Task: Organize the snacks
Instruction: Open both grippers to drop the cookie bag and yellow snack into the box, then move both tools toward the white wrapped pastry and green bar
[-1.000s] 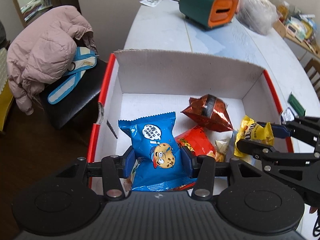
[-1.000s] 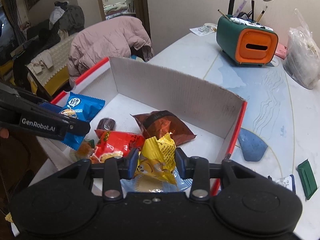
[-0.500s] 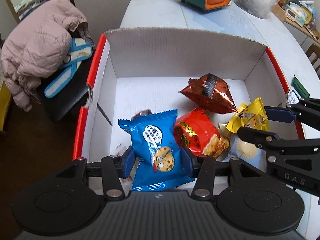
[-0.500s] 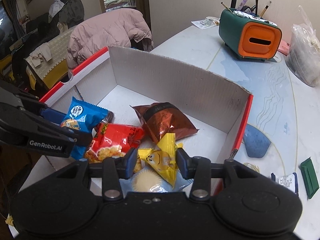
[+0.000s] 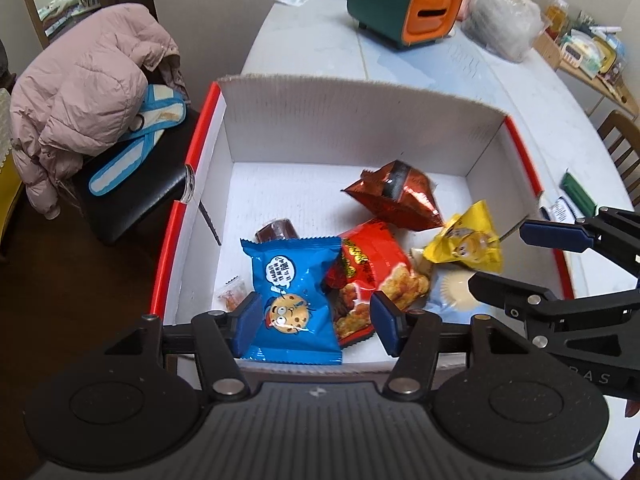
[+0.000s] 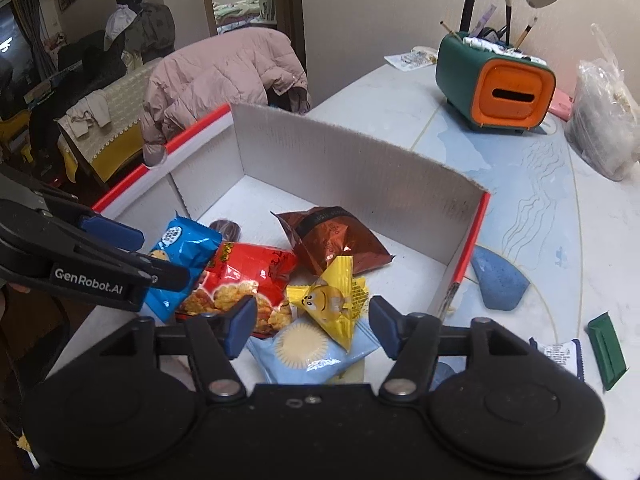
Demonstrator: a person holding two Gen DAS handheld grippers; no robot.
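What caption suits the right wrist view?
Open right gripper above yellow snack packet lying in the cardboard box.

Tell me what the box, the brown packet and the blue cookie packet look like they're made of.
Box: corrugated cardboard, matte white inside with red outer faces; fluting shows along the cut top edge.
Brown packet: looks like metallised foil film; coppery, mirror-like glints and sharp creases.
Blue cookie packet: glossy printed plastic film, probably; bright highlights, crimped serrated end seals.

box (image 5: pixel 360 112) far half bare | snack packets (image 5: pixel 372 264) crowd near half
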